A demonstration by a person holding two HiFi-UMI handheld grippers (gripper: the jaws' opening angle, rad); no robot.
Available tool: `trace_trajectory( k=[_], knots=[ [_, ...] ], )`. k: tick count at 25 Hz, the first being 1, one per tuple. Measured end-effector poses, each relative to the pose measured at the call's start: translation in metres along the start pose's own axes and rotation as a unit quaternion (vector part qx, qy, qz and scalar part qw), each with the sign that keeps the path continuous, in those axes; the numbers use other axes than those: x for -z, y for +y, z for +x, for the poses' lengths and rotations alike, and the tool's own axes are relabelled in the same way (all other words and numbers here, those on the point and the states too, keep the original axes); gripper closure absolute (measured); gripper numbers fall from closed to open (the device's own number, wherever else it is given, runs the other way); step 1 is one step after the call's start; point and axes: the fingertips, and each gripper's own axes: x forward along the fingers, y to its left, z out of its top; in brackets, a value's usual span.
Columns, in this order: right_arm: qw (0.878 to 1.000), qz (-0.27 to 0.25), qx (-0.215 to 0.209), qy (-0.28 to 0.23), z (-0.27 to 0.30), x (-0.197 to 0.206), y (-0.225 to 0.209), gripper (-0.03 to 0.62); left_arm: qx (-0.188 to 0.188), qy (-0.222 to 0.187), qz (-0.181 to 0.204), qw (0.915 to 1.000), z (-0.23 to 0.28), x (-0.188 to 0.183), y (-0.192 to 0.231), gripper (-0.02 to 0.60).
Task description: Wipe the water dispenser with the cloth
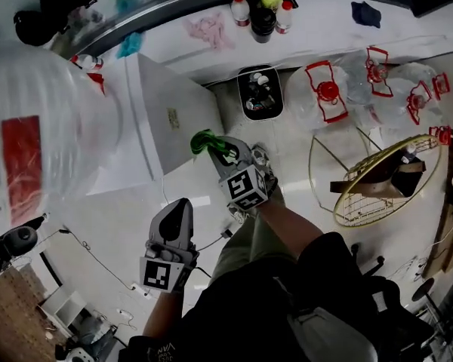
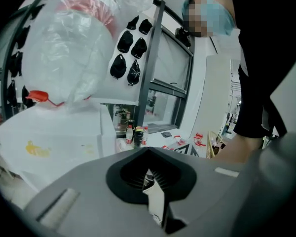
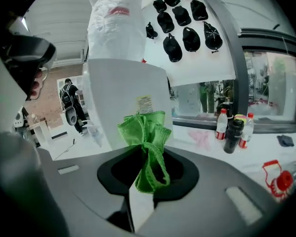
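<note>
Ahead of the right gripper (image 3: 146, 177), along its jaw axis, stands the dispenser (image 3: 119, 97): a white upright cabinet whose long axis runs vertically, with a plastic-wrapped bottle (image 3: 114, 26) seated on top. The right gripper is clenched on the green cloth (image 3: 145, 132), which is bunched and projects past the jaws toward the cabinet's side panel.

From the head view, the cloth (image 1: 204, 140) sits at the near edge of the dispenser (image 1: 174, 115), just beside the panel. Contact cannot be confirmed in either view.

The left gripper (image 1: 177, 208) hangs lower and farther from the cabinet. Its own view shows the left gripper (image 2: 151, 179) with jaws together and nothing between them.

Judgement: the right gripper is the nearer, working one. A short advance along the jaw axis should press the cloth on the panel. Strokes should then follow the cabinet's vertical axis. Only a bunched wad of cloth protrudes, so contact area will likely be small.
</note>
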Motion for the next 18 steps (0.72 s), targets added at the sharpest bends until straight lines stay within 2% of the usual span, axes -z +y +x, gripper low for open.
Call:
trace_trajectory(
  k=[4,8,18],
  knots=[
    [0.999,0.011,-0.025,0.018,0.000,0.023,0.030,0.511,0.014,0.008,0.008,0.9998,0.004,0.003,-0.004,0.584],
    [0.999,0.008,-0.042,0.026,0.019,0.028,0.036,0.511,0.016,0.013,0.007,0.9998,0.011,0.005,-0.003,0.584],
    [0.999,-0.017,-0.034,0.039,0.089,-0.002,-0.015,0.511,-0.026,0.002,-0.002,0.9997,0.026,-0.011,0.020,0.584]
  ],
)
